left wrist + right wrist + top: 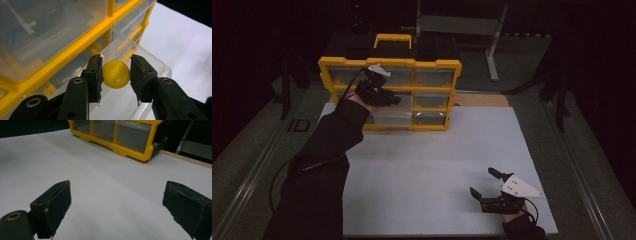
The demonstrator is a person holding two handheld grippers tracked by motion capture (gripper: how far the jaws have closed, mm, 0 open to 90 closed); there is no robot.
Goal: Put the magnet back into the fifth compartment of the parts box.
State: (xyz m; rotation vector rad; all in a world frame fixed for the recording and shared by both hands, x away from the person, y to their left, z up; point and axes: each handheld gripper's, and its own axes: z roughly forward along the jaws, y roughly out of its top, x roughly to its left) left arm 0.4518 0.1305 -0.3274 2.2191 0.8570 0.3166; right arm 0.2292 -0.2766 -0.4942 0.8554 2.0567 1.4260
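Observation:
A yellow ball [116, 74] is pinched between the pads of my left gripper [116, 75], which is shut on it. It hangs over a clear drawer [155, 67] pulled out of the yellow drawer cabinet [389, 92]. In the high view my left gripper [388, 98] is up against the cabinet's front, at its lower left drawers. My right gripper [483, 183] rests near the front right of the white table sheet [437, 165], jaws wide apart with nothing between them; in its own view the right gripper [117, 207] faces the cabinet [120, 135] across bare sheet.
The cabinet has several clear drawers in a yellow frame and a yellow handle [393, 39] on top. A metal stand [462, 30] is behind the table. Dark floor surrounds the sheet, with a wooden edge [482, 99] at the back right.

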